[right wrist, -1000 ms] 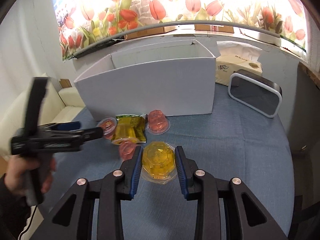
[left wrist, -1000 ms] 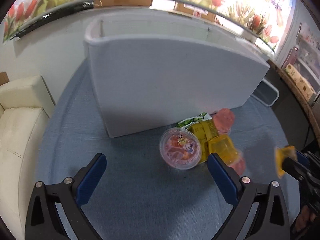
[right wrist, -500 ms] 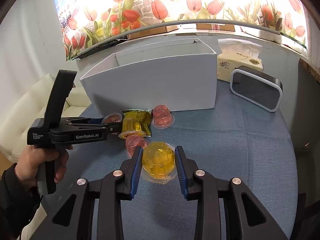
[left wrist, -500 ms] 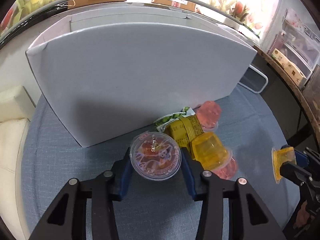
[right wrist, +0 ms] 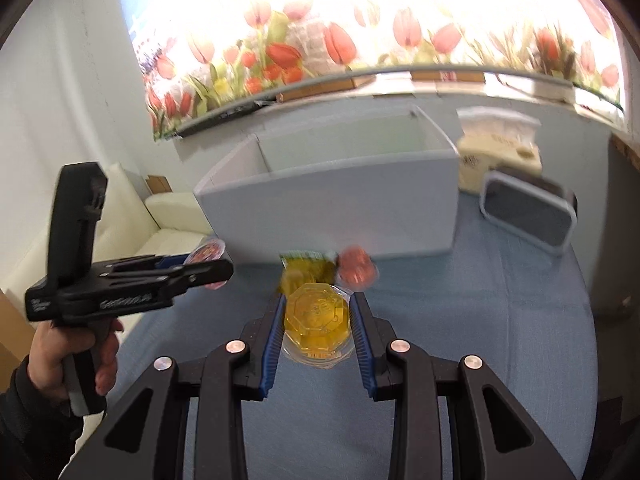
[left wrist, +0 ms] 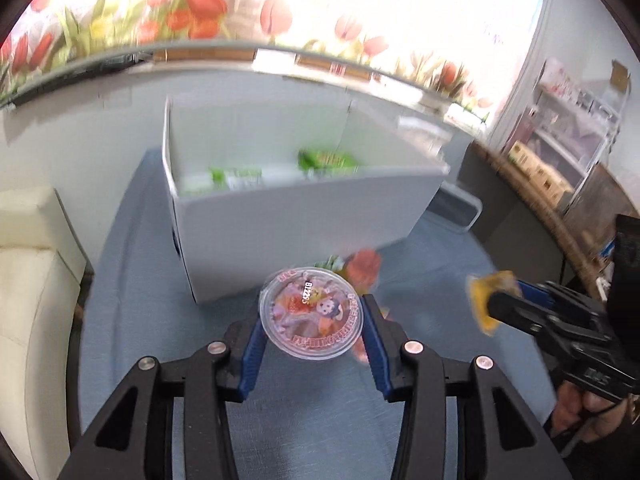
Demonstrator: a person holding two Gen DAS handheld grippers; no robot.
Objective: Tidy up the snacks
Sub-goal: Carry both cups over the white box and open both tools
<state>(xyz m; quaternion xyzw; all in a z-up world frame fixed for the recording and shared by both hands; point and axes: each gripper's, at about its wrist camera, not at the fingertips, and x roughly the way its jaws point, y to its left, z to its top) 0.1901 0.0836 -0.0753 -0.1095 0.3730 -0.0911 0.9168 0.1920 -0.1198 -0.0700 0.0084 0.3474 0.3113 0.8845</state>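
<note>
My left tool (left wrist: 312, 320) is clamped on a pink jelly cup (left wrist: 311, 314), its blue pads pressed against the rim on both sides, the printed lid facing up at the centre of the left wrist view, lifted above the blue worktop (left wrist: 168, 320). My right tool (right wrist: 318, 320) is closed on a yellow jelly cup (right wrist: 318, 322) at lower centre of the right wrist view. Past it, in mid frame, a yellow snack packet (right wrist: 306, 270) and a red jelly cup (right wrist: 356, 270) lie on the worktop just in front of the white box (right wrist: 340, 208). Green packets (left wrist: 326, 160) sit inside the box, blurred.
</note>
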